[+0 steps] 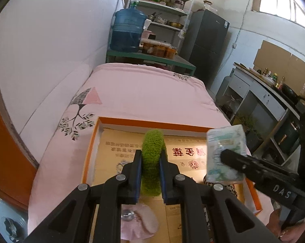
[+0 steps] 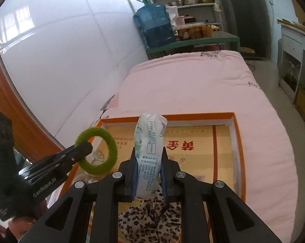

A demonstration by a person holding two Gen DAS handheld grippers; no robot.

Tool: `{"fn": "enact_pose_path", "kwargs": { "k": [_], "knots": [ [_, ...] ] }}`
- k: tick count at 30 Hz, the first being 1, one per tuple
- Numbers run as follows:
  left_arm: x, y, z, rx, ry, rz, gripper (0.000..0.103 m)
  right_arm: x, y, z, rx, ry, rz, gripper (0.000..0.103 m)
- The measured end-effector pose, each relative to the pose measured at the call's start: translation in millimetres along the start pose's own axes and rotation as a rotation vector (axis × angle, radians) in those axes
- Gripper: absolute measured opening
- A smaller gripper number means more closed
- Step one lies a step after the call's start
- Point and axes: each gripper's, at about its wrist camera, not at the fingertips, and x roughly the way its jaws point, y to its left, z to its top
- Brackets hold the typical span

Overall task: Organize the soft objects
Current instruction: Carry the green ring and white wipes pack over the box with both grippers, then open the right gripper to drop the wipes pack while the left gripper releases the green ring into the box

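Item one: fuzzy green hair ring [image 1: 152, 162], clamped edge-on in my left gripper [image 1: 150, 174] above the orange-rimmed box [image 1: 152, 121]. Item two: pale tissue packet [image 2: 149, 156], upright, pinched by my right gripper [image 2: 149, 174] over the same box. On the box floor I note a leopard-print cloth [image 2: 150, 216] and a pink cloth [image 1: 140, 222]. Box rests on a pink bedspread [image 2: 193, 85].

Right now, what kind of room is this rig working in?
Probably a one-room home, sleeping and cooking together: a bed with a pink quilt, a shelf rack of pots beside a fridge, and a counter carrying bottles and a wok.
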Motion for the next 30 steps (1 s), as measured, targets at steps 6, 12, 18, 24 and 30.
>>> {"fn": "enact_pose_path", "kwargs": {
  "k": [6, 12, 18, 24, 30],
  "knots": [
    [11.4, -2.5, -7.6, 0.001, 0.029, -0.001, 0.016, 12.9, -3.7, -6.0, 0.006, 0.034, -0.010, 0.019],
    [16.8, 0.9, -11.0, -0.012, 0.053, -0.009, 0.016, 22.4, -10.0, -10.8, 0.022, 0.060, -0.017, 0.020],
    [24.5, 4.2, -14.1, -0.020, 0.085, -0.021, 0.016, 25.9, -10.8, -14.3, 0.019, 0.067, -0.036, 0.022],
    [26.0, 7.5, -15.0, -0.041, 0.090, -0.038, 0.027, 26.9, -11.3, -17.4, 0.013, 0.086, -0.051, 0.041],
    [19.5, 1.5, -16.1, -0.026, 0.090, -0.046, 0.061, 24.8, -10.4, -21.3, 0.005, 0.090, -0.075, 0.055]
  ]
}}
